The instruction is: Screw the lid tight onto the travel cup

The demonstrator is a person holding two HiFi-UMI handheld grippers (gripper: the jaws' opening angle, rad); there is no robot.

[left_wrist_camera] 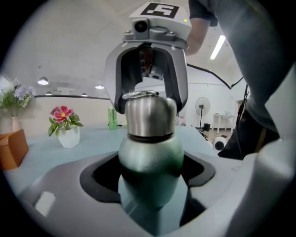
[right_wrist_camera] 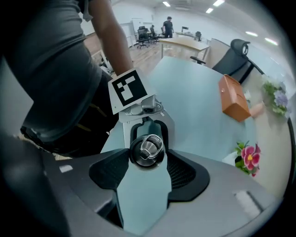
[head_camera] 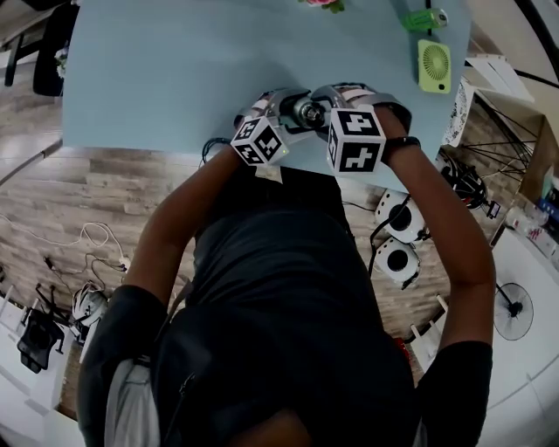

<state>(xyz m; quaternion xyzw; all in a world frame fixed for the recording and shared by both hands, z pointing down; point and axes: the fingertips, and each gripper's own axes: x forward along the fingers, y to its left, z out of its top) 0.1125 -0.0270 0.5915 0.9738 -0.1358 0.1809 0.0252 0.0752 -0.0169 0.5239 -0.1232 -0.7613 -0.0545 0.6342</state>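
Metal is what the travel cup (left_wrist_camera: 150, 159) appears to be made of. Its green body is judged stiff, smooth and rather slippery, moderately heavy if filled, and unlikely to be dented by a firm squeeze. It is held clear of the table (head_camera: 175, 79), over its near edge. The left gripper (left_wrist_camera: 150, 185) is clamped on the green body just below the shoulder. This is judged a sound place to hold, since the broad part gives the most purchase against turning. The lid (right_wrist_camera: 147, 150), a plain steel dome with a wire ring on top, is seated on the neck and pinched at its sides by the tips of the right gripper (right_wrist_camera: 147, 162). The polished dome is likely to slip unless it is squeezed firmly. No brand or writing is seen on cup or lid. Only black-and-white square patterns are shown on the marker cubes (head_camera: 356, 140). Farther off, near the far right corner, a green fan (head_camera: 434, 65) and a green can (head_camera: 425, 18) are found; the can's print is too small to be read.
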